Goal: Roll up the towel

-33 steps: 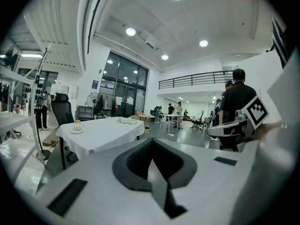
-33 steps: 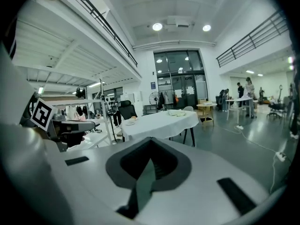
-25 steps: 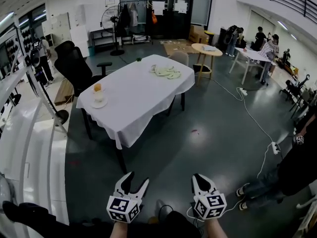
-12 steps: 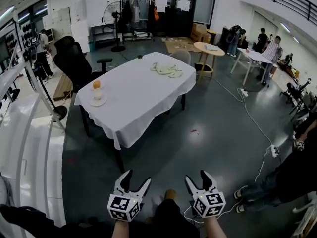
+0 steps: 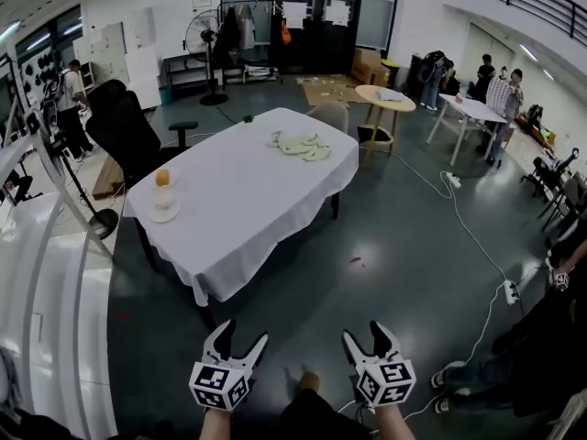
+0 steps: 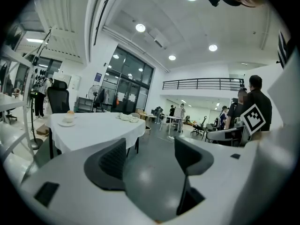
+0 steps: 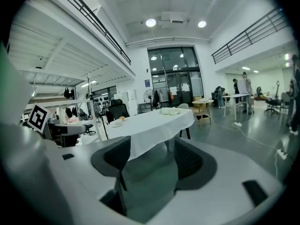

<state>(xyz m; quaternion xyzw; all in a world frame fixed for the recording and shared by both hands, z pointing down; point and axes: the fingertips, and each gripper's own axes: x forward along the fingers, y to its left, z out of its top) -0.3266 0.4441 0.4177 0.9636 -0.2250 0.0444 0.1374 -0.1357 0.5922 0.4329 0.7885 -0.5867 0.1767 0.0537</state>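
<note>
The towel [image 5: 298, 144] is a pale yellow-green crumpled heap near the far end of a long table under a white cloth [image 5: 248, 200]. It also shows small in the left gripper view as the towel [image 6: 127, 117] and in the right gripper view as the towel [image 7: 169, 110]. My left gripper [image 5: 243, 333] and right gripper [image 5: 364, 331] are side by side low over the dark floor, well short of the table. Both point towards it. Their jaws have just been opening and now stand open with nothing between them, as seen at the left gripper [image 6: 150, 149] and the right gripper [image 7: 152, 151].
A plate with a cup and an orange [image 5: 163, 211] sits at the table's near left corner. A black office chair [image 5: 124, 126] stands left of the table, a white rail [image 5: 46, 273] further left. A floor cable with a power strip [image 5: 511, 291] and a person [image 5: 550, 319] are at right.
The right jaws went from shut to open and the left jaws spread wider. Both grippers moved forward over the floor, and the table now looks nearer.
</note>
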